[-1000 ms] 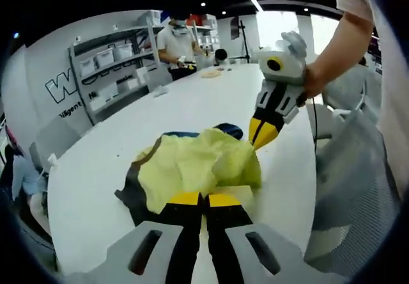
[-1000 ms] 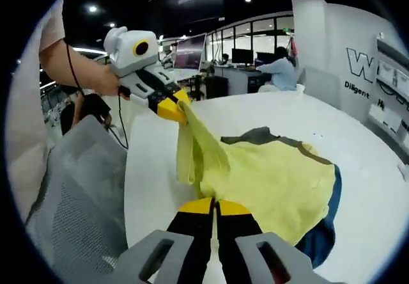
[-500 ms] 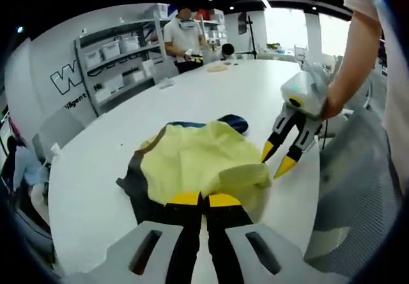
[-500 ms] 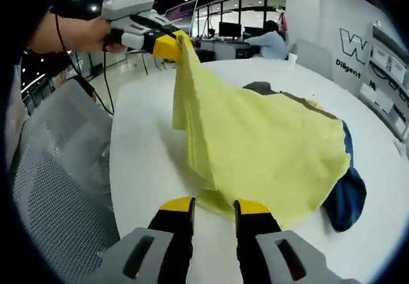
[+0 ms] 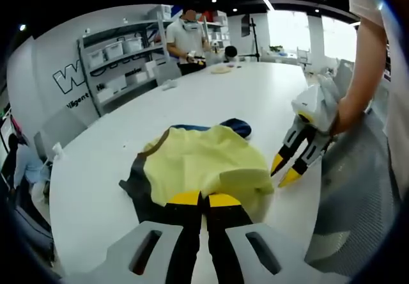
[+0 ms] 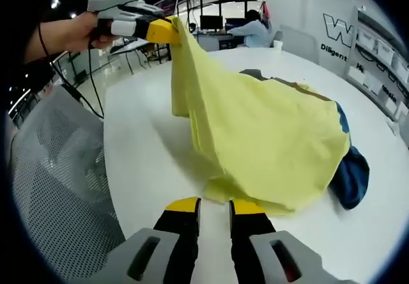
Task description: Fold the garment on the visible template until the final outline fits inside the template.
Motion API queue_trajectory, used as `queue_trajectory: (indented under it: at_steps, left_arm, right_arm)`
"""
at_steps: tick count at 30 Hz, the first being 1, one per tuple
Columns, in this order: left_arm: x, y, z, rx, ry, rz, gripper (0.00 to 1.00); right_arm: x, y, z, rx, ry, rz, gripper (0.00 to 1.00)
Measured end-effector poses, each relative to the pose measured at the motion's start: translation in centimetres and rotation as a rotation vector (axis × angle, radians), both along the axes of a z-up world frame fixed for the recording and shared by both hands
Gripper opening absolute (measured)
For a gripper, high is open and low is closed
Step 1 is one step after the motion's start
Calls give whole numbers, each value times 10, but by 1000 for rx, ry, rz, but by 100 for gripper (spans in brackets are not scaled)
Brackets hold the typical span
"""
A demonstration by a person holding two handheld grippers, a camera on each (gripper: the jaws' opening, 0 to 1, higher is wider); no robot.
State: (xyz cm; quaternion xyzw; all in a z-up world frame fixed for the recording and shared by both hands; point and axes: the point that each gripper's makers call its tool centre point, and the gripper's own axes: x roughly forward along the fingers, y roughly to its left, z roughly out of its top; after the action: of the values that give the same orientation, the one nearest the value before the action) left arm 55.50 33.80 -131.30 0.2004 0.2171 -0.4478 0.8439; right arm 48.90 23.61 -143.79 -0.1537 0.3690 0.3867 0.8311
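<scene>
Since a moment ago my right tool (image 6: pixel 214 205) is hanging released, jaws parted just short of the yellow garment (image 6: pixel 268 137), no longer gripping it. My left tool (image 6: pixel 167 31) is clenching the garment's edge, lifting it above the white table (image 6: pixel 147 143) while the rest is lying over a dark template (image 5: pixel 137 185). I am seeing shelving (image 5: pixel 115 54) and a person (image 5: pixel 185 38) beyond the table.

Pale yellow garment (image 6: pixel 268 137) with navy and grey-brown edges; white desk (image 6: pixel 147 149); black hand-held gripper (image 6: pixel 213 208) jaws tipped yellow.
</scene>
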Motion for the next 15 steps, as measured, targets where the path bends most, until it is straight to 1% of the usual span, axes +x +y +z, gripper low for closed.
queue_trajectory:
  at_steps: [1,2,4,5,6,7,10,12,13,14,15]
  left_arm:
    - [0,0,0,-1,1,0,1]
    - [0,-1,-1,0,3,0,1]
    - [-1,-2,-1,-2,6,0,1]
    - [-1,-2,-1,-1,6,-2,1]
    - [-1,-3,-1,-1,6,-2,1]
    - [-2,-3,-1,-2,6,-2,1]
    - [-1,-2,-1,-3,6,0,1]
    - [0,-2,-1,-3,8,1,1]
    - [0,-1,-1,-2,8,0,1]
    - [-1,-2,-1,-2,9,-1,1]
    - [-1,-2,-1,-2,10,-2,1]
  right_arm:
    - [2,2,0,-12,-10,9,14]
    - [5,5,0,-22,-33,27,15]
    - [8,8,-4,-35,-33,27,14]
    - [8,8,-8,-55,-28,37,14]
    - [10,5,-10,-80,-39,42,13]
    - [13,6,-9,-78,-66,49,10]
    - [13,3,-8,-92,-65,53,6]
    - [13,-2,-7,-112,-79,62,2]
    - [13,-5,-6,-114,-80,55,0]
    - [13,-9,-5,-102,-75,39,0]
    - [12,-13,-5,-107,-72,34,0]
